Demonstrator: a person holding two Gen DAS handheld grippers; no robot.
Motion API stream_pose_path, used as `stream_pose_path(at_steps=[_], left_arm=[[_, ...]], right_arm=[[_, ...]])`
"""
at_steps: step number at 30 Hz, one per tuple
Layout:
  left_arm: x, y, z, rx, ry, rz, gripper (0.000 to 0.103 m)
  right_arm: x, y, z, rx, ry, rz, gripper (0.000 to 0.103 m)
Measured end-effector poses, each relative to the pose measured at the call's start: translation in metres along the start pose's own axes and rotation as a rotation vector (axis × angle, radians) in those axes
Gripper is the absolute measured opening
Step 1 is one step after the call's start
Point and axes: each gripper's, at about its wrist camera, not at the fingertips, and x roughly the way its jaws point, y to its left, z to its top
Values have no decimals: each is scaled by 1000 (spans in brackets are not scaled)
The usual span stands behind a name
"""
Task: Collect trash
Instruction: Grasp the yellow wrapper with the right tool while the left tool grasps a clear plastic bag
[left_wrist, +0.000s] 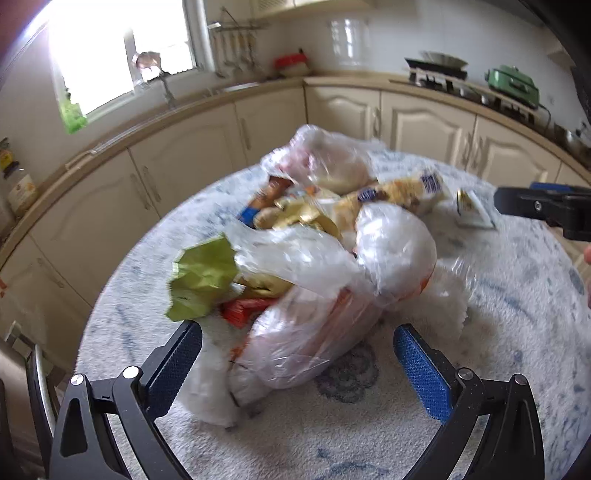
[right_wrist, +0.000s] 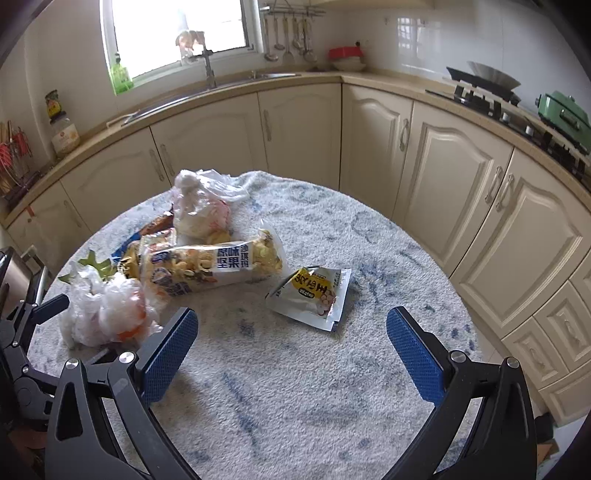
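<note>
A pile of trash lies on a round table with a white and blue fuzzy cover (left_wrist: 498, 332). In the left wrist view my left gripper (left_wrist: 297, 349) is open, its jaws on either side of a clear plastic bag (left_wrist: 306, 339) stuffed with wrappers. A crumpled green wrapper (left_wrist: 203, 277) and a long nut snack bag (left_wrist: 399, 192) lie beyond it. In the right wrist view my right gripper (right_wrist: 291, 332) is open and empty, just short of a small white and yellow packet (right_wrist: 314, 291). The nut snack bag (right_wrist: 214, 266) and crumpled plastic bags (right_wrist: 107, 314) lie to its left.
Cream kitchen cabinets (right_wrist: 424, 155) curve around behind the table, with a sink and tap (right_wrist: 208, 70) under the window and a stove (right_wrist: 498, 103) at the right. The right gripper's side (left_wrist: 546, 206) shows at the right edge of the left wrist view.
</note>
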Motion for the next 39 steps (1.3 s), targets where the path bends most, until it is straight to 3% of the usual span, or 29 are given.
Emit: stream_pose_path(at_steps=[1, 7, 10, 12, 17, 20, 22, 25, 26, 30, 35, 37, 39], left_arm=[[5, -1, 2, 11, 14, -6, 99], [22, 0, 19, 20, 43, 1, 61], [25, 3, 22, -3, 46, -1, 53], [26, 1, 19, -5, 41, 7, 48], [26, -1, 20, -21, 47, 9, 46], [26, -8, 18, -24, 47, 25, 60], [26, -10, 18, -23, 42, 9, 60], [24, -9, 15, -51, 38, -27, 48], [24, -9, 14, -55, 35, -38, 39], [17, -5, 5, -83, 32, -53, 33], [6, 3, -5, -153, 44, -120, 30], [4, 2, -6, -151, 45, -113, 30], [9, 0, -3, -142, 42, -90, 38]], right_arm=[[4, -1, 0, 1, 7, -2, 103], [31, -7, 4, 9, 46, -16, 103], [44, -9, 7, 10, 60, -21, 103], [52, -10, 8, 11, 66, -22, 94], [70, -5, 8, -42, 86, -52, 66], [68, -5, 8, -52, 76, -31, 54], [67, -5, 7, -60, 73, -26, 51], [63, -6, 6, -59, 66, -6, 47], [61, -6, 5, -57, 64, 3, 46], [52, -10, 0, -38, 64, 60, 44], [37, -9, -10, -31, 79, 157, 42], [31, -3, -17, -43, 87, 184, 42], [29, 3, -20, -60, 94, 204, 42]])
